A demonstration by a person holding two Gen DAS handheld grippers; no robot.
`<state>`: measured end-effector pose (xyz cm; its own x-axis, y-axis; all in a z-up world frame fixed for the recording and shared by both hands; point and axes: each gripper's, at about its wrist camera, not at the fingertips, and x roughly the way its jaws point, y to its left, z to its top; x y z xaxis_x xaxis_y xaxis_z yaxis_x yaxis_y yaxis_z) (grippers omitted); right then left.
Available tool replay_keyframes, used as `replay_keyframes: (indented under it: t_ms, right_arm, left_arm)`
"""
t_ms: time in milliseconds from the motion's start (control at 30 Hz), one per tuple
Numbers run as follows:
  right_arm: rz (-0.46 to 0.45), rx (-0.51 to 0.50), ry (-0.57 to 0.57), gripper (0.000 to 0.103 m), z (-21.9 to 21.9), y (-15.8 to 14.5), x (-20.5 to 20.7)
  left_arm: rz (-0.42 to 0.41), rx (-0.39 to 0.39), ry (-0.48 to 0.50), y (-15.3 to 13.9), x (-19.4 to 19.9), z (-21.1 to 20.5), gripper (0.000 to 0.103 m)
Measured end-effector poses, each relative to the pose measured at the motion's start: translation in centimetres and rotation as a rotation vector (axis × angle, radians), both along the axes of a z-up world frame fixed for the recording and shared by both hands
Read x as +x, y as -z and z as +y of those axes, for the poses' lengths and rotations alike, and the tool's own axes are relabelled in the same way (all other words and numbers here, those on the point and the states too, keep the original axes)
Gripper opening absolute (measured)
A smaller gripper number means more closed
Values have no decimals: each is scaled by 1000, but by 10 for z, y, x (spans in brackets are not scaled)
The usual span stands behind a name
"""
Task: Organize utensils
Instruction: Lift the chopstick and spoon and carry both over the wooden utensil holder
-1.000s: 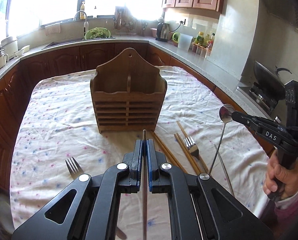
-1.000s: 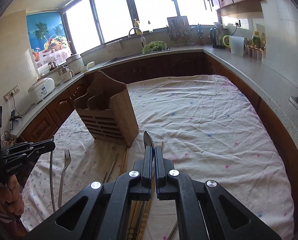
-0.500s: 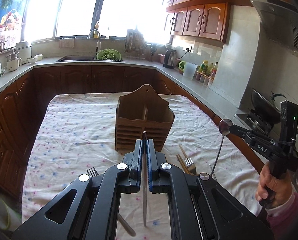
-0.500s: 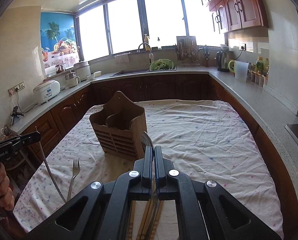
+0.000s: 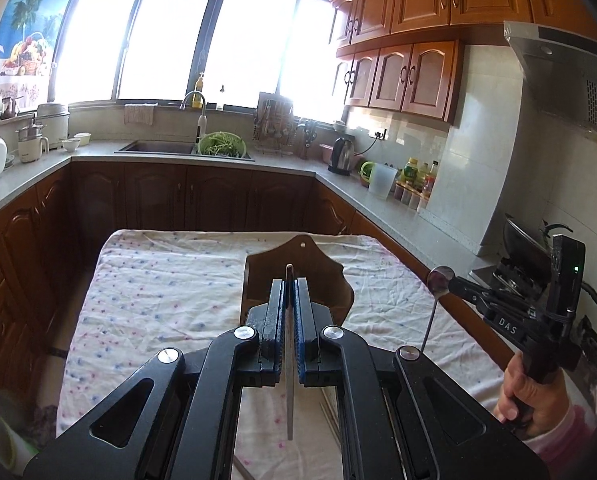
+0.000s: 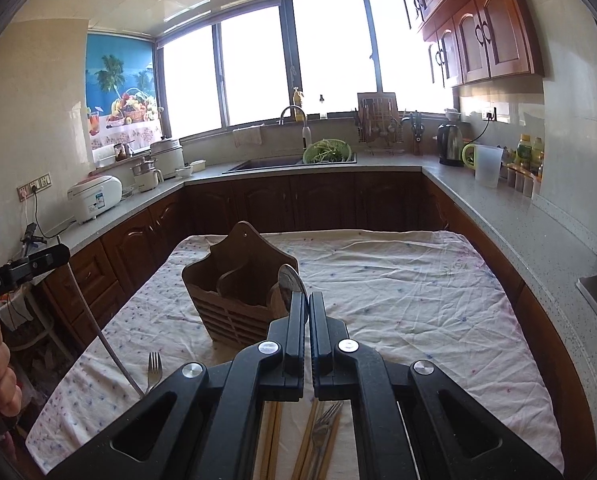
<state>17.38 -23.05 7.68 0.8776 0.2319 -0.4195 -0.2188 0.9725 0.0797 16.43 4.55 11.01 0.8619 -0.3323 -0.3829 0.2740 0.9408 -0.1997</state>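
A wooden utensil holder (image 6: 234,296) stands on the cloth-covered table (image 6: 398,300); it also shows in the left wrist view (image 5: 322,268), partly behind my fingers. My left gripper (image 5: 289,292) is shut on a thin metal utensil (image 5: 289,396) that hangs downward, raised above the table; it appears at the left of the right wrist view (image 6: 64,254). My right gripper (image 6: 308,308) is shut on a metal spoon (image 6: 290,280), bowl up, near the holder; it also shows in the left wrist view (image 5: 452,282). Two forks (image 6: 153,364) (image 6: 326,416) and chopsticks (image 6: 270,432) lie on the cloth.
Kitchen counters (image 6: 518,216) wrap around the table on three sides. A sink with a green colander (image 6: 326,154) is at the back, a kettle (image 6: 450,144) and bottles at the right, a rice cooker (image 6: 94,196) at the left, a stove with a pan (image 5: 526,236) far right.
Both grippers have risen and tilted up with their utensils. The holder and table now sit lower in both views and the windows fill more of the frame.
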Motion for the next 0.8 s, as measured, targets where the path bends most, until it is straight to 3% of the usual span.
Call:
replay_keyframes:
  t_ms: [500, 633, 800]
  right_arm:
    - [-183, 12, 45, 2, 24, -45, 77]
    - [-227, -19, 59, 2, 36, -48, 98]
    - [-222, -62, 45, 2, 51, -30, 120]
  left_arm:
    - [-130, -33, -35, -60, 80, 4, 4]
    - [-133, -29, -49, -60, 108, 1, 4]
    - [-108, -12, -77, -37, 139, -4, 4]
